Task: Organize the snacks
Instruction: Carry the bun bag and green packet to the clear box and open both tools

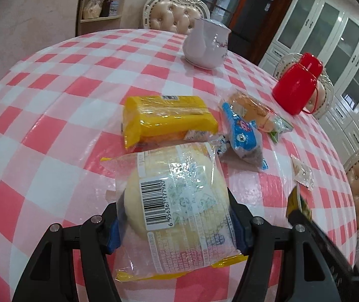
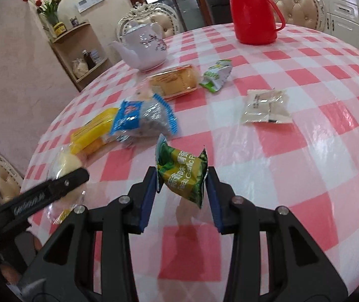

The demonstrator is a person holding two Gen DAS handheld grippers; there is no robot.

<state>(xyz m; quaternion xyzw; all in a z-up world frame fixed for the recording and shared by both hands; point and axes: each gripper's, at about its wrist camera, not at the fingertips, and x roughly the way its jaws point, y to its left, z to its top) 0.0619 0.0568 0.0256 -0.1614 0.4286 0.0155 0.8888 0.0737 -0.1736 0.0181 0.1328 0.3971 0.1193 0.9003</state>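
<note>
**Kid:** On the bench (image 1: 53,115) with the pink and white squares, what is the left gripper (image 1: 176,216) doing?

**Helper:** Its jaws are clenched on a round pale bun in a clear wrapper (image 1: 176,201). The blue pads press both sides of it. The bun sits low, at the near edge of the bench.

**Kid:** And the right gripper (image 2: 182,188)?

**Helper:** Its jaws are grasping a small green snack bag (image 2: 182,173). The bag hangs above the bench, pinched at both ends.

**Kid:** What other snacks are there?

**Helper:** A yellow pack (image 1: 166,118) lies just behind the bun. A blue bag (image 1: 245,138) lies beside the yellow pack and touches it. A wrapped cake (image 2: 176,80) is farther back, near the white teapot (image 2: 144,47). A little green and white packet (image 2: 217,75) sits just beside the cake. A small see-through pouch (image 2: 267,105) lies apart from the others, on its own.

**Kid:** What is the red thing?

**Helper:** A red jug (image 2: 252,12) with a handle. It stands upright at the far side of the bench, well away from the snacks.
</note>
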